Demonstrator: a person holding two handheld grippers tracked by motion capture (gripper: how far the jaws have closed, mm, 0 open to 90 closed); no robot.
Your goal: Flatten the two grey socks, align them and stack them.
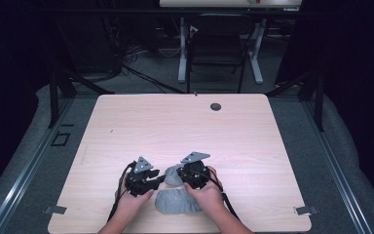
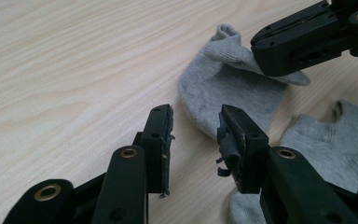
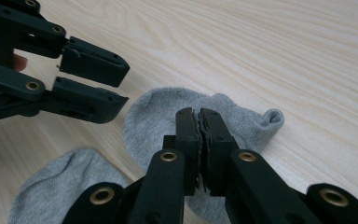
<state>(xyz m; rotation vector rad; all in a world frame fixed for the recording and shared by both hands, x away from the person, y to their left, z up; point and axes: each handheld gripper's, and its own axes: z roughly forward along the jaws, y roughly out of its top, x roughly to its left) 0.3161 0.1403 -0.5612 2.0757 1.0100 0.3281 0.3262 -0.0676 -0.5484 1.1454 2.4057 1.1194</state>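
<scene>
Right gripper (image 3: 199,116) clamped the far sock (image 3: 158,112); left gripper (image 2: 193,128), open and empty, stood beside it, grasp pending.

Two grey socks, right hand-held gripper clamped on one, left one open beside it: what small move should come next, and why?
Probably ease the left hand-held gripper forward onto the rounded edge of the upper grey sock and close. Its jaws stand open just short of that edge, while the right hand-held gripper already pinches the sock's other end.

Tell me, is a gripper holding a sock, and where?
Yes. The right gripper pinches the farther small grey cotton sock at its upper edge. The left gripper is open, holding nothing.
</scene>
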